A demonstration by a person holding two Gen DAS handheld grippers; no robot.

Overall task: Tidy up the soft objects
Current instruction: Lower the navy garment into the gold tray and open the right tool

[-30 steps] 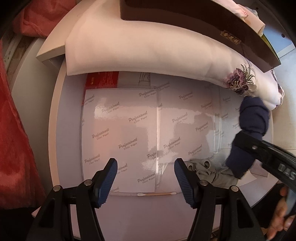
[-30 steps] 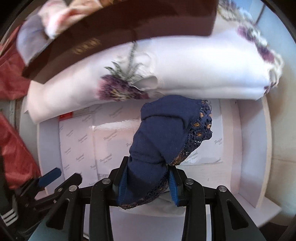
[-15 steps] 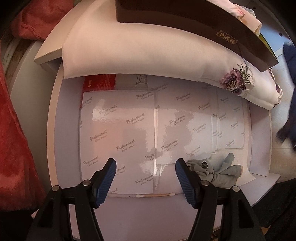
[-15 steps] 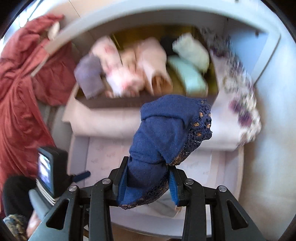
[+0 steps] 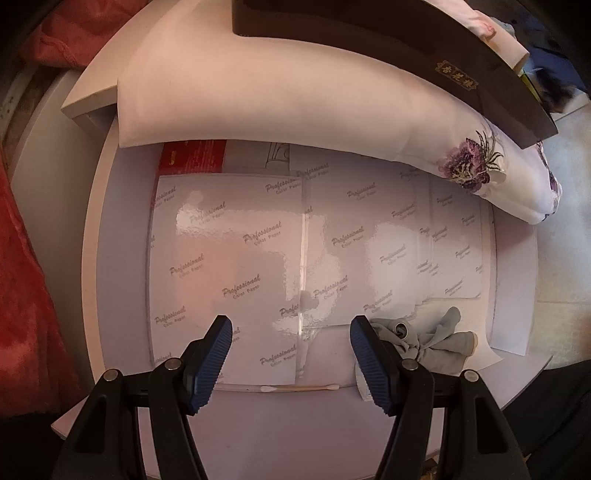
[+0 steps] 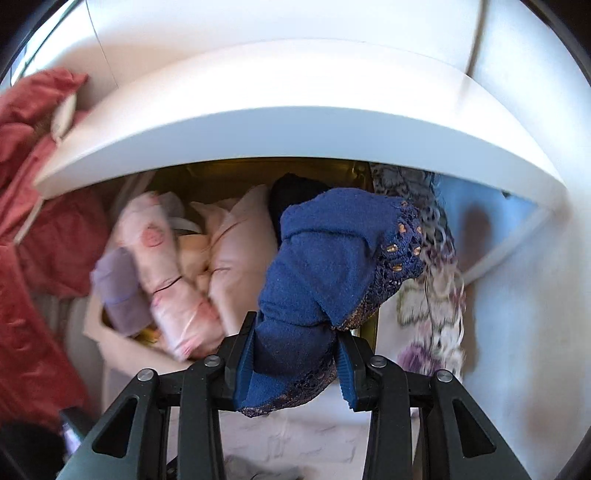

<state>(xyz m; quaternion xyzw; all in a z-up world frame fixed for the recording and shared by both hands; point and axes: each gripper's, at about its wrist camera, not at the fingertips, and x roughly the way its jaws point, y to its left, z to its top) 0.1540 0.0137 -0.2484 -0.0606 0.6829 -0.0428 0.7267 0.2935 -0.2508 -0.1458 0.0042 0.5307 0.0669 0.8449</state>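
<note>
A: What is the right tool (image 6: 293, 363) doing?

B: It is clamping a bunched navy blue cloth (image 6: 325, 266) with a lace edge between its blue pads (image 6: 243, 363), with the jaws drawn in narrow around the fabric. The cloth is sticking up ahead of the tool, in front of a brown box (image 6: 371, 321).

A: And what is sitting in that box?

B: Rolled soft things are lying side by side in it: a pink patterned roll (image 6: 166, 266), a pale pink bundle (image 6: 240, 251), a lilac piece (image 6: 118, 288) and something dark (image 6: 291, 192) at the back. A white shelf board (image 6: 295, 125) is running above them. The view is blurred.

A: How is the left tool (image 5: 291, 354) standing?

B: Its jaws are standing wide apart with nothing between them, pointing down over the white counter (image 5: 122, 258), which is carrying glossy sheets printed "Professional Color Paper" (image 5: 229, 251).

A: Anything near it?

B: A crumpled grey sock (image 5: 424, 338) is lying just beside the tool's right-hand pad, and a cotton swab (image 5: 299, 387) is lying on the counter between the fingers. Farther off, a folded white cloth with purple flowers (image 5: 295, 103) is lying under the brown box (image 5: 369, 22).
</note>
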